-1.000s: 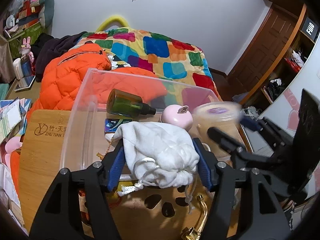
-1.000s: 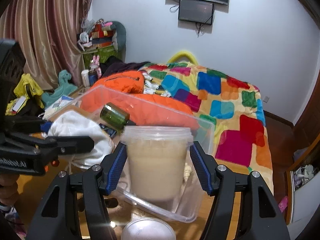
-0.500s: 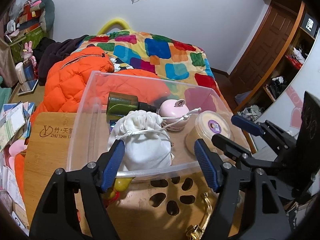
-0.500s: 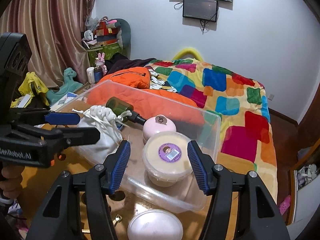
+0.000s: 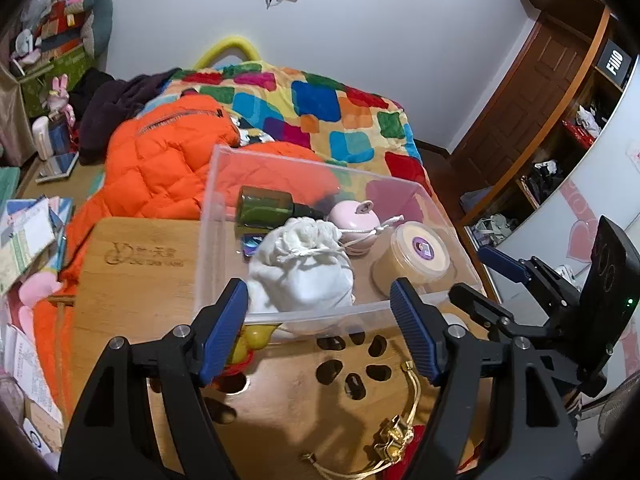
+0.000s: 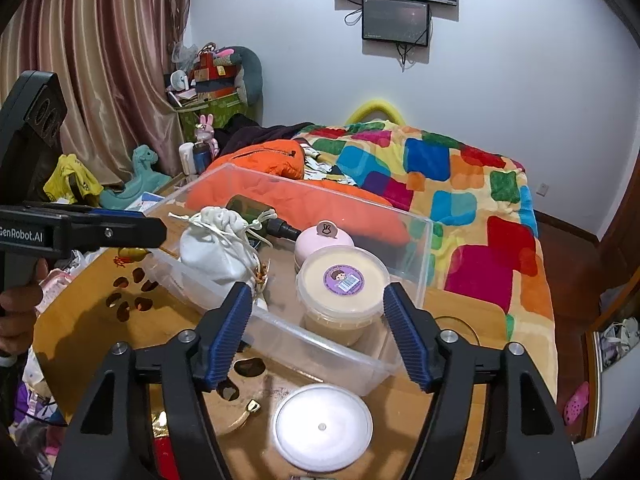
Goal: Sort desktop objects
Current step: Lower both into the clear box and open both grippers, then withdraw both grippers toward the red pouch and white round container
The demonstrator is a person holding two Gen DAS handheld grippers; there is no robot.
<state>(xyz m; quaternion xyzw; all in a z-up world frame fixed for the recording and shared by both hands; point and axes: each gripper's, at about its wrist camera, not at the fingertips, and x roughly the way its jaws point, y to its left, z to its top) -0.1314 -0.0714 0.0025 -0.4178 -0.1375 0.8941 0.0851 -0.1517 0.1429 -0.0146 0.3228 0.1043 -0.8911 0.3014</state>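
Both grippers angle down over the near rim of the clear plastic bin [image 5: 224,240]. The left gripper [image 5: 320,334] has its fingers [image 5: 224,328] wide, having just been opening, with nothing gripped; the white drawstring pouch [image 5: 304,272] sits in the bin just beyond and between them. The right gripper [image 6: 320,330] has also just been opening and is empty; the lidded tub [image 6: 342,282], with a purple barcode sticker, stands in the bin just ahead between its fingers. A hand [image 6: 18,300] holds the left tool, marked "GenRobot.AI". The bamboo worktop [image 5: 132,280] bears a printed logo left of the left fingers. Behind lies a bed with a colourful quilt [image 6: 460,184].
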